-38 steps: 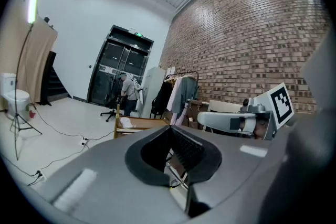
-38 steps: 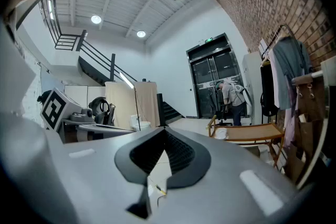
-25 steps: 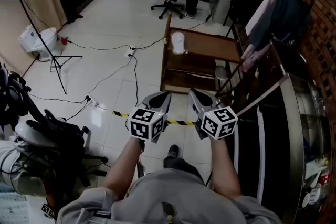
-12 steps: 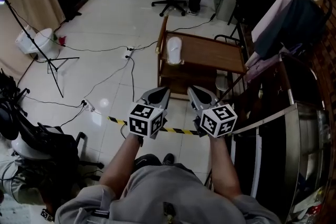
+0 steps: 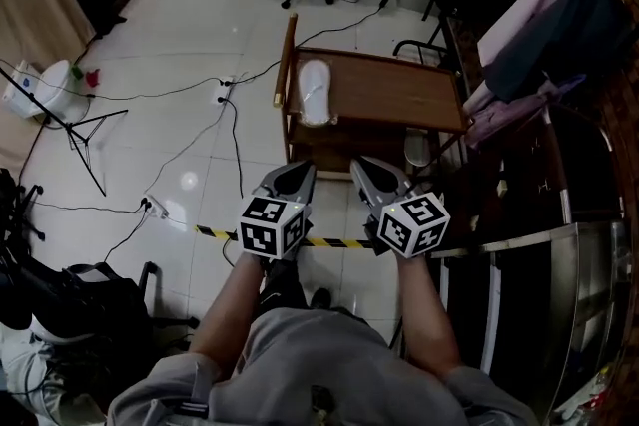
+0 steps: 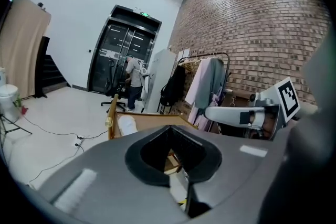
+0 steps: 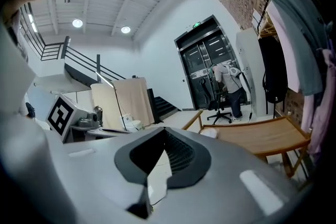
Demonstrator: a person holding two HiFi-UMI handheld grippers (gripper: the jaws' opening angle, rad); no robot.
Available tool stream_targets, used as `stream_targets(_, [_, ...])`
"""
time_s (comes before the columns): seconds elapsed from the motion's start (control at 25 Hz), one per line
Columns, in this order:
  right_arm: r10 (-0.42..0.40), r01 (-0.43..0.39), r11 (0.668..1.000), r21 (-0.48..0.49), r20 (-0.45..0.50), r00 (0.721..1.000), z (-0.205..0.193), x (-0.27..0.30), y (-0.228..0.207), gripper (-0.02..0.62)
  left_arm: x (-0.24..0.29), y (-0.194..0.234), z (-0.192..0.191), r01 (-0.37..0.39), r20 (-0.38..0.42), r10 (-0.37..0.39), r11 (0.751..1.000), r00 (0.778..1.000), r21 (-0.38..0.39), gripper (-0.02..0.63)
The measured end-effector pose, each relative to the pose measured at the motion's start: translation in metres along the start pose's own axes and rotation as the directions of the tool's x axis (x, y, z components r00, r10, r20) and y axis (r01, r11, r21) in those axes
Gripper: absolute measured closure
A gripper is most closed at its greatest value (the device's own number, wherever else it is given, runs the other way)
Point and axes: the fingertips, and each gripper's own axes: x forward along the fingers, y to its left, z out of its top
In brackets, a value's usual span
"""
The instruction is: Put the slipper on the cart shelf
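Running before cart (image 5: 399, 90) with slipper (image 5: 314, 92), striped tape (image 5: 215, 231); left tongs (image 5: 298, 173), right tongs (image 5: 367, 170) pressed together.

I'm watching a pale, whitish slipper (image 5: 314, 92) that is lying flat on the top shelf (image 5: 399, 93) of the brown wooden cart (image 5: 296, 141). It is resting alone in the shelf's left part as the head view shows it. Its long axis is running along the left edge, one end toward the far left corner and the other short of the near left corner. It is sitting just inside the cart's handle rail (image 5: 283, 60), apart from it. The rest of the top shelf is showing bare wood. Under it I'm making out a lower shelf (image 5: 334, 153), darker and partly shadowed. The cart is standing upright on pale floor tiles.
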Motion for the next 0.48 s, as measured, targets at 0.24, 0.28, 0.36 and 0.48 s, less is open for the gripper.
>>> stream_targets(0.24, [-0.022, 0.025, 0.999, 0.047, -0.067, 0.998, -0.020, 0.066, -0.027, 0.594, 0.048, 0.060, -0.005, 0.006, -0.057, -0.008, 1.000, 0.998, -0.021, 0.598])
stream_targets(0.28, [-0.029, 0.033, 0.998, 0.055, -0.078, 0.997, -0.024, 0.078, -0.033, 0.594, 0.056, 0.070, -0.008, 0.005, -0.068, -0.007, 1.000, 0.998, -0.027, 0.598])
stream_targets(0.36, [-0.048, 0.055, 0.996, 0.070, -0.101, 0.994, -0.030, 0.102, -0.043, 0.594, 0.070, 0.092, -0.013, 0.006, -0.089, -0.010, 0.999, 0.996, -0.048, 0.598])
stream_targets(0.48, [-0.084, 0.097, 0.992, 0.082, -0.150, 0.985, -0.044, 0.135, -0.060, 0.594, 0.088, 0.118, -0.018, 0.019, -0.119, -0.026, 0.998, 0.993, -0.065, 0.598])
